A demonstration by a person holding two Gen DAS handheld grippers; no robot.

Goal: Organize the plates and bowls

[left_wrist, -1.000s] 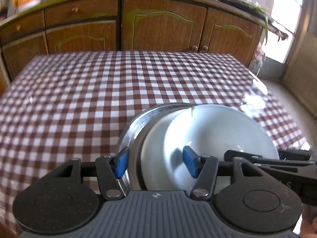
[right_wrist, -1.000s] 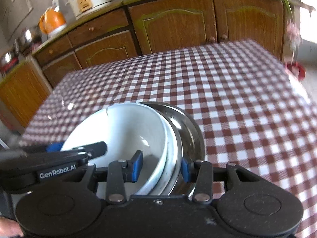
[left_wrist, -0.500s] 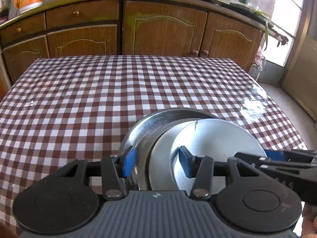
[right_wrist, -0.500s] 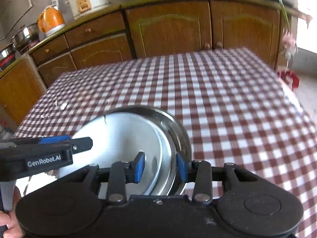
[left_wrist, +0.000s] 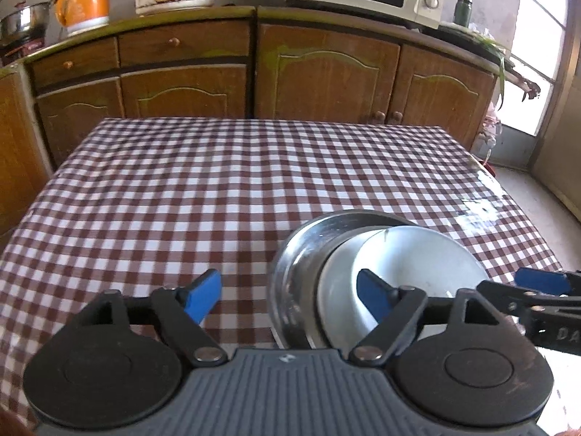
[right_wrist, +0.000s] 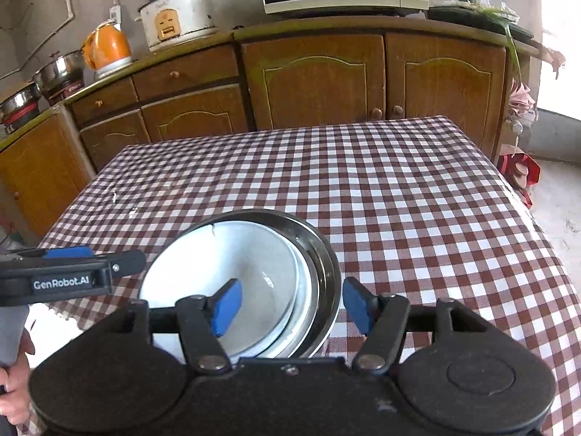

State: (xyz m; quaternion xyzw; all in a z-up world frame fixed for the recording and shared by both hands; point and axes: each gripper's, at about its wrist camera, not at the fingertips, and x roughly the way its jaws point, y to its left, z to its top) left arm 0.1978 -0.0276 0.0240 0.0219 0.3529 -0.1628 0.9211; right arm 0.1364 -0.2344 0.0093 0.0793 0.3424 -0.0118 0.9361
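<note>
Where the checked counter [left_wrist: 225, 189] nears its front edge, one stack of dishes rests.

Left hand-held gripper [left_wrist: 288, 296]: jaws spread wide, nothing held. One blue pad [left_wrist: 203, 294] hangs over bare cloth left of the stack; the other sits over the dishes.

Stack: steel plate [right_wrist: 326, 254] at the bottom, a white plate [right_wrist: 308, 283] nested on it, a white bowl [right_wrist: 232, 254] uppermost, offset toward the left rim in the right wrist view.

Right hand-held gripper [right_wrist: 290, 307]: jaws apart, straddling the stack's right edge, one pad over the bowl, one outside the steel rim, clamped on nothing.
</note>
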